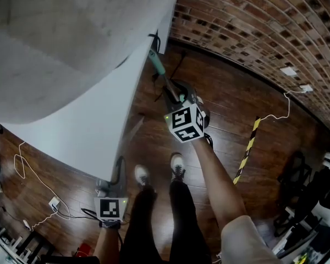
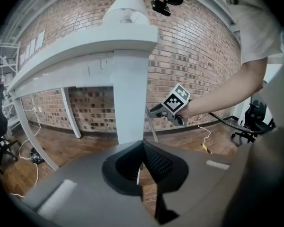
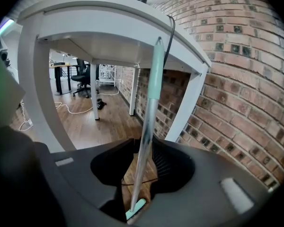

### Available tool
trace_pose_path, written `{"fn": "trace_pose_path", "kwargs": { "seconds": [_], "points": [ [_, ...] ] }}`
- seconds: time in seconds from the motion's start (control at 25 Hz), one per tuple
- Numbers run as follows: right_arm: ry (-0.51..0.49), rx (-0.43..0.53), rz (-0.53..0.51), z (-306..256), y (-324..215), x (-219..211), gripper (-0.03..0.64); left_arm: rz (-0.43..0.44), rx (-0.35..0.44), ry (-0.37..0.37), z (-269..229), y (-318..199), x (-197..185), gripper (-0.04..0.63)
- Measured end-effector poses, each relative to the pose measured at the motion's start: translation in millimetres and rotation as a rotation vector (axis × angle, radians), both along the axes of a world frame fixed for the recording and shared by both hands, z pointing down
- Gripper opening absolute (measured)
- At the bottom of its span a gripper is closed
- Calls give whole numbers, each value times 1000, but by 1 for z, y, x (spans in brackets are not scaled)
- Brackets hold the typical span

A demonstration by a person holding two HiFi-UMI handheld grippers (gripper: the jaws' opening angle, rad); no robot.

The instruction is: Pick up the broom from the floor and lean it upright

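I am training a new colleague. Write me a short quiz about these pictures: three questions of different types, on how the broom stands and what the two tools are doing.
1. True or false: the broom is lying flat.
2. Which tool has the broom between its jaws? A) left B) right C) both
3. Fill in: the broom's top leans on the edge of the white ____.

Key
1. False; it stands nearly upright.
2. B. The right tool is open around it, and the left tool is empty.
3. table
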State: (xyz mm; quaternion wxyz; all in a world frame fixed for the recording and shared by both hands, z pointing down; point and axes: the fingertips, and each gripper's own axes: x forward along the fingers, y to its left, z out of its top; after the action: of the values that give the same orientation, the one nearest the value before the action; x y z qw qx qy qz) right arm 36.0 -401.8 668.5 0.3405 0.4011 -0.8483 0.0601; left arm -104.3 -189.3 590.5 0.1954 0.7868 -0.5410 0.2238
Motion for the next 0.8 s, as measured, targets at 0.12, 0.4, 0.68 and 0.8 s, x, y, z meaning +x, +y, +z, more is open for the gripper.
{"fn": "trace_pose_path", "kwargs": {
  "seconds": [0.12, 0.4, 0.68, 0.8],
  "points": [
    [-8, 0, 14, -2, 4, 3, 137, 1, -12, 2, -2, 2, 4, 0],
    [-18, 30, 72, -19, 20, 22, 72, 26, 30, -20, -6, 6, 7, 0],
    [-62, 58, 227, -54, 83, 61, 14, 70, 67, -22, -26, 19, 16, 0],
    [-111, 59, 309, -78, 122, 70, 14, 108, 93, -17, -47, 29, 14, 0]
  ]
}}
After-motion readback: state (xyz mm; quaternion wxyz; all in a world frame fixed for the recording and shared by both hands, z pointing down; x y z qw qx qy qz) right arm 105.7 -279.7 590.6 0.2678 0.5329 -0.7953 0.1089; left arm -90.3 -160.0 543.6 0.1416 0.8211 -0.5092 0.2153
